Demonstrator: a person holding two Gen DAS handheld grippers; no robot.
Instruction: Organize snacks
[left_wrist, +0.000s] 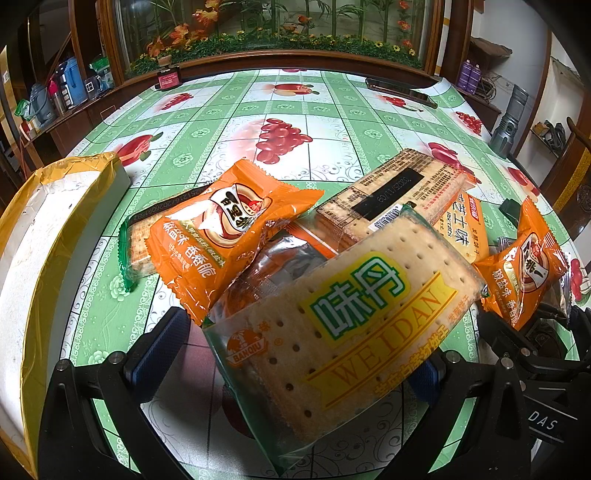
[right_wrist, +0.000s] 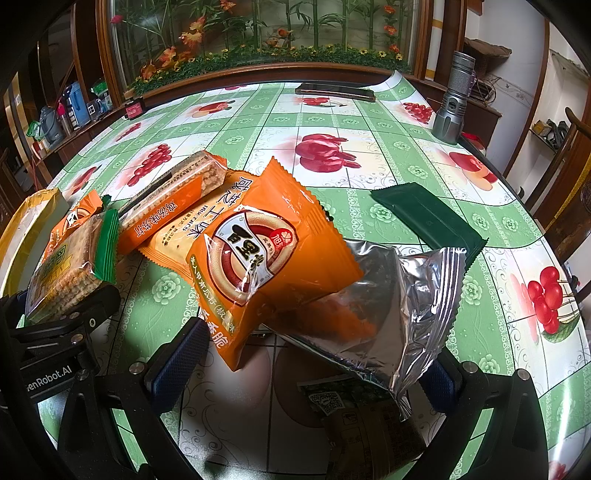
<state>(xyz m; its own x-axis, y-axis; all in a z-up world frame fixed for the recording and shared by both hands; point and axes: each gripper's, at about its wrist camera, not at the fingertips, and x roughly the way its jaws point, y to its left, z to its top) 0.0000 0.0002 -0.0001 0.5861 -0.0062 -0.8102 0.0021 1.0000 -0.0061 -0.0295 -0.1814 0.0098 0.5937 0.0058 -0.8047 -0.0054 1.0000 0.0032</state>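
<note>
Both grippers stood over a heap of snack packets on the fruit-print tablecloth (left_wrist: 295, 96). The left gripper (left_wrist: 295, 354) had its jaws apart around a WEIDAN cracker pack (left_wrist: 354, 325), which lay tilted between the blue pads. The right gripper (right_wrist: 314, 362), jaws likewise apart, straddled an orange snack bag (right_wrist: 273, 258) and a silver foil packet (right_wrist: 391, 314). Risk: on closing, the slick film might slip, or the overlapping packets be caught together; a hard squeeze could crack the crackers.
</note>
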